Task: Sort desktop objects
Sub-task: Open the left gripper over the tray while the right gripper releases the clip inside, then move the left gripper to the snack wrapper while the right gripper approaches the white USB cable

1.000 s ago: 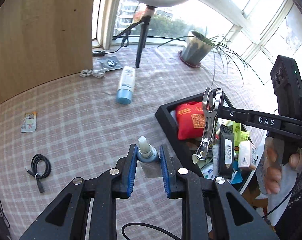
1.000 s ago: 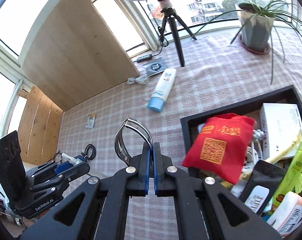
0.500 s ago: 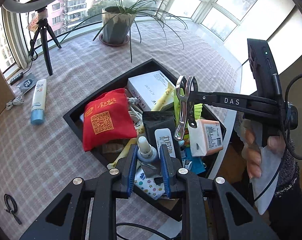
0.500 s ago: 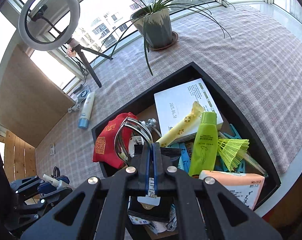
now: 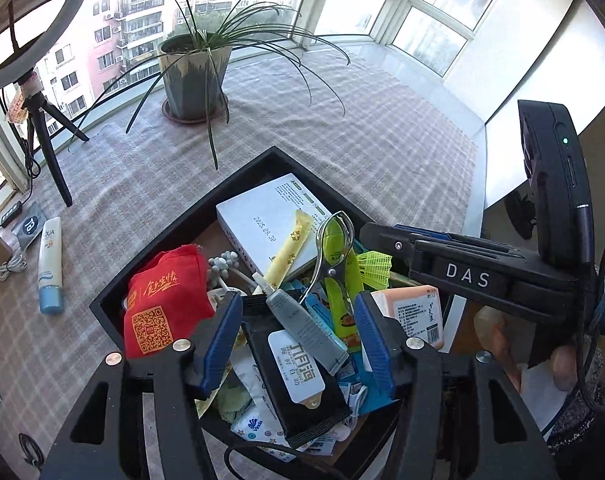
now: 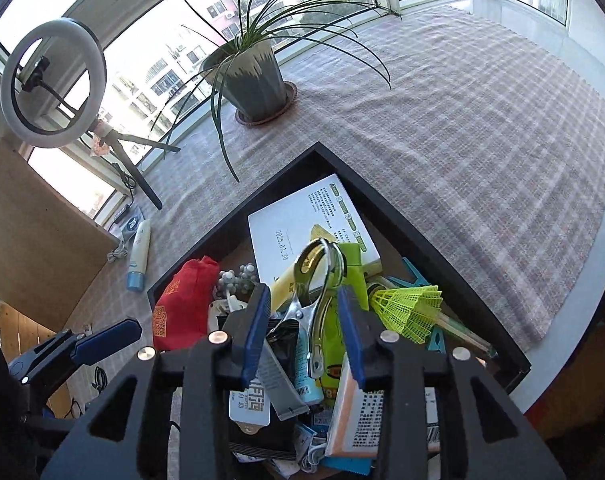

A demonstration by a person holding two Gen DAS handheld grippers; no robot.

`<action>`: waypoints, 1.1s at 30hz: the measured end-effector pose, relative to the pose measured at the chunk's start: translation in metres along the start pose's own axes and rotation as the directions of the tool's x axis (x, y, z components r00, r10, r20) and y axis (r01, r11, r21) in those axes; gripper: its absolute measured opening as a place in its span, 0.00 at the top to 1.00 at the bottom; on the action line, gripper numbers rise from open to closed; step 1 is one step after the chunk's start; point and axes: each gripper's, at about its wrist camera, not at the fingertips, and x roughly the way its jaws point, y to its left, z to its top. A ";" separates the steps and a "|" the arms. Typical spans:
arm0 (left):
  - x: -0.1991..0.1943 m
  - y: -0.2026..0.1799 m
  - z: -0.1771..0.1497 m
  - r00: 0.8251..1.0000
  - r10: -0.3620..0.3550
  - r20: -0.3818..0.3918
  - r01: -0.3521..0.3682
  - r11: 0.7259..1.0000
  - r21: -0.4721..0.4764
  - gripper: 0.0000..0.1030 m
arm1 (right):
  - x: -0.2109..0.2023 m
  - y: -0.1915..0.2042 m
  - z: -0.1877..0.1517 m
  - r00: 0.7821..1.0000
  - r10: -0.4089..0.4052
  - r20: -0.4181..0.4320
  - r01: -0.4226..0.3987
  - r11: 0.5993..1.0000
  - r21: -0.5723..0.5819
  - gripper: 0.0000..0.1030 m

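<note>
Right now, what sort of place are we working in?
Probably a home sunroom or enclosed balcony: a cloth-covered table beside wraparound windows facing apartment blocks, a potted plant, and a ring light on a tripod.

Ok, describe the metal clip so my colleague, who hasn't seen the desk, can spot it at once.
Find the black tray on the checked tablecloth, in front of the potted plant. On top of the pile, between the white box and the yellow-green shuttlecock, lies the metal clip. It is the only shiny chrome item there.
</note>
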 end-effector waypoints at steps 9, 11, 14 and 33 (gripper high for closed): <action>-0.005 0.035 -0.019 0.999 0.045 -0.013 -0.045 0.998 -0.048 0.46 | 0.008 0.018 0.002 0.999 0.040 -0.022 -0.040 0.999 -0.007 0.64; -0.008 0.046 -0.025 0.998 0.059 -0.017 -0.060 0.996 -0.069 0.46 | 0.011 0.025 0.002 0.999 0.045 -0.030 -0.046 0.999 -0.019 0.64; -0.014 0.062 -0.033 0.995 0.094 -0.015 -0.095 0.991 -0.092 0.46 | 0.017 0.039 0.001 0.997 0.060 -0.042 -0.061 0.997 -0.042 0.64; -0.056 0.224 -0.119 0.959 0.272 -0.073 -0.278 0.874 -0.397 0.46 | 0.082 0.196 -0.031 0.962 0.158 -0.225 -0.225 0.922 -0.316 0.58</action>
